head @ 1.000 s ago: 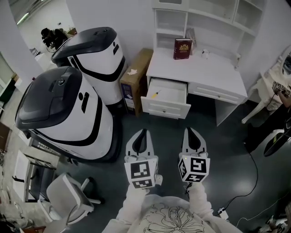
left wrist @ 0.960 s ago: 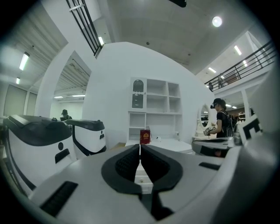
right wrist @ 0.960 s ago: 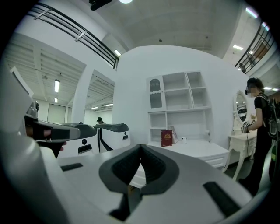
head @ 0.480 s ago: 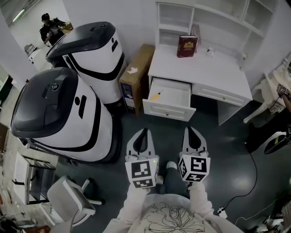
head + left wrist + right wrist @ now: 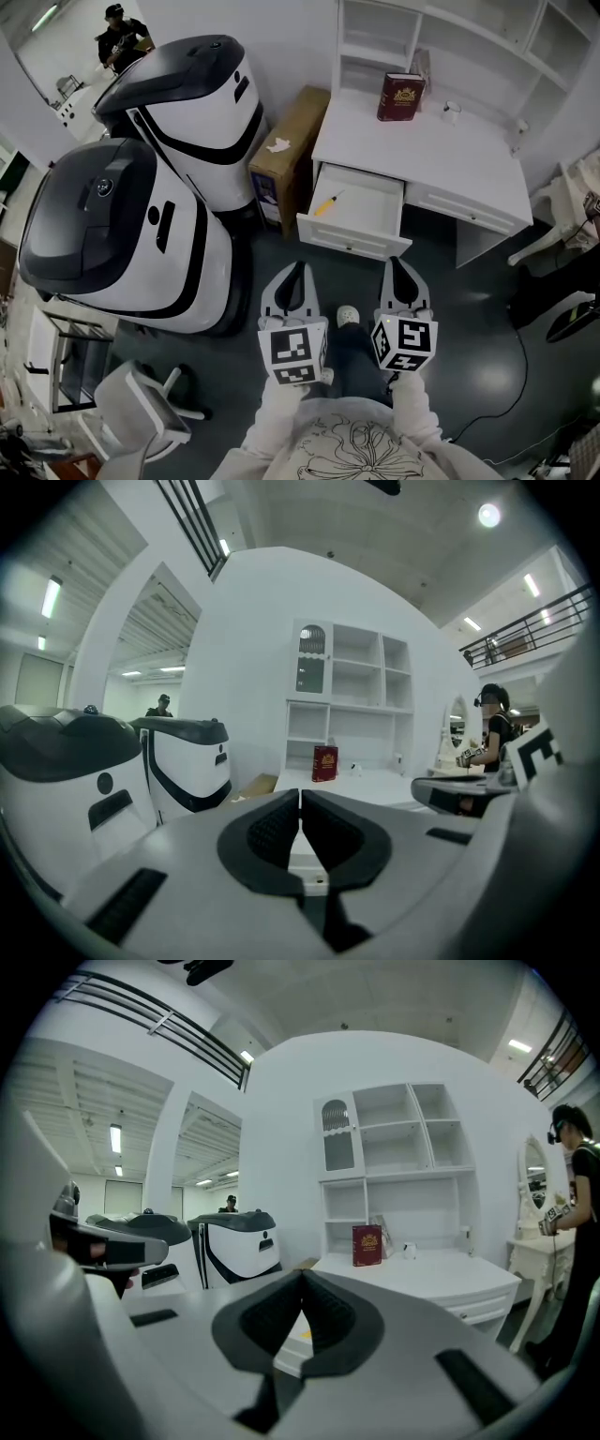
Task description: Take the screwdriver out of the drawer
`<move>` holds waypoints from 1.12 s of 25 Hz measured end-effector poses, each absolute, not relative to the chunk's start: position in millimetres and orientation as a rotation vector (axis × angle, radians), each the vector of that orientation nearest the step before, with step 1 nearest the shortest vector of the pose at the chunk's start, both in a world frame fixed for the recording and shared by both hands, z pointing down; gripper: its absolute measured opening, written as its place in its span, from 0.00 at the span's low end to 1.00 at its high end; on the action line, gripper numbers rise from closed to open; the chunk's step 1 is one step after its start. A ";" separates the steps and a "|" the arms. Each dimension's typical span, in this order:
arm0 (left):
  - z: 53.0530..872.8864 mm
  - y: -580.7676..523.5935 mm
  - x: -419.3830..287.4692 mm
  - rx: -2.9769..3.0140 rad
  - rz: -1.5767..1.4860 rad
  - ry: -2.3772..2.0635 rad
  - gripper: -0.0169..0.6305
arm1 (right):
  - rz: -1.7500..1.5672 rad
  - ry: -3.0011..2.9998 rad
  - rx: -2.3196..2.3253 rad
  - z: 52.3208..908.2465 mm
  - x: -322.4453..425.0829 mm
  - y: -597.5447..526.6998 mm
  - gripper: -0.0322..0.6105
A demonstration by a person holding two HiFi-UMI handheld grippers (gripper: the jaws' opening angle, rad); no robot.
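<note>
A yellow screwdriver (image 5: 327, 203) lies in the open drawer (image 5: 349, 232) of a white desk (image 5: 424, 157); a yellow bit of the screwdriver (image 5: 302, 1333) shows between the right jaws. My left gripper (image 5: 298, 270) and right gripper (image 5: 397, 263) are held side by side over the dark floor, a short way in front of the drawer. Both point at the desk. Each has its jaws shut with nothing between them, as the left gripper (image 5: 300, 799) and the right gripper (image 5: 301, 1279) show in their own views.
Two large white and black machines (image 5: 122, 234) stand at the left. A cardboard box (image 5: 286, 155) leans between them and the desk. A red book (image 5: 399, 97) stands on the desktop under white shelves (image 5: 441, 37). An office chair (image 5: 141, 412) is at the lower left. A person (image 5: 574, 1204) stands at the right.
Both grippers have moved together toward the desk, so the open drawer and the screwdriver now sit closer and lower in the head view. The jaws stayed shut.
</note>
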State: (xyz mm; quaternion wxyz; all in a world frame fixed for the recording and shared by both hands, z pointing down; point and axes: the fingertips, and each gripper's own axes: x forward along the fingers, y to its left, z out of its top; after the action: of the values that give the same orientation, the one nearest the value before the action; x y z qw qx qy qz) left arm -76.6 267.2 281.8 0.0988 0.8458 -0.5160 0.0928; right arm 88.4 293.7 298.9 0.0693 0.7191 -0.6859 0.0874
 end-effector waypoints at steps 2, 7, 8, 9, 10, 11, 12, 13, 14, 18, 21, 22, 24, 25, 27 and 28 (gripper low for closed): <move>282.4 249.5 -68.7 2.496 0.270 -1.534 0.04 | 0.258 -2.074 2.155 299.3 95.7 275.5 0.05; 284.5 206.1 -43.6 2.482 0.266 -1.557 0.04 | 0.259 -2.095 2.132 301.1 122.2 227.7 0.05; 284.7 197.0 -38.7 2.478 0.267 -1.563 0.04 | 0.260 -2.100 2.127 301.0 127.7 217.6 0.05; 284.5 187.7 -33.8 2.473 0.268 -1.569 0.04 | 0.262 -2.105 2.122 300.6 133.0 207.1 0.05; 283.8 178.3 -29.0 2.467 0.268 -1.575 0.04 | 0.265 -2.111 2.115 300.1 138.1 196.4 0.05; 282.9 169.0 -24.4 2.461 0.269 -1.582 0.04 | 0.267 -2.118 2.108 299.2 143.0 185.7 0.05; 281.7 159.7 -19.8 2.454 0.269 -1.590 0.04 | 0.268 -2.126 2.101 298.1 147.7 175.1 0.05; 280.6 150.5 -15.2 2.448 0.270 -1.598 0.04 | 0.269 -2.135 2.094 297.0 152.3 164.5 0.05; 279.6 141.3 -10.8 2.443 0.271 -1.606 0.04 | 0.271 -2.144 2.086 296.1 156.5 154.0 0.05; 277.3 106.4 3.9 2.421 0.274 -1.636 0.04 | 0.274 -2.182 2.047 294.4 169.1 115.0 0.05; 276.6 81.9 12.9 2.404 0.273 -1.662 0.04 | 0.270 -2.208 2.018 294.1 178.3 87.3 0.05; 277.2 74.3 15.6 2.397 0.272 -1.671 0.04 | 0.271 -2.216 2.010 294.9 181.7 78.6 0.05; 280.9 61.7 20.2 2.380 0.274 -1.686 0.04 | 0.277 -2.230 1.991 298.5 187.2 63.3 0.05; 283.6 56.6 22.2 2.370 0.277 -1.692 0.04 | 0.281 -2.236 1.981 300.8 189.2 57.0 0.05; 288.5 48.0 26.2 2.353 0.285 -1.701 0.04 | 0.290 -2.247 1.963 305.7 192.9 45.5 0.05; 290.3 44.1 28.2 2.346 0.289 -1.704 0.04 | 0.297 -2.252 1.954 307.8 194.6 40.1 0.05</move>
State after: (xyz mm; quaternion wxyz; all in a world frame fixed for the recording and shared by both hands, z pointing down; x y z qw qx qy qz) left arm 28.2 44.1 290.3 0.1134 0.7999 -0.5811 0.0984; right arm 194.6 40.1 307.8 0.0727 0.6506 -0.7495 0.0988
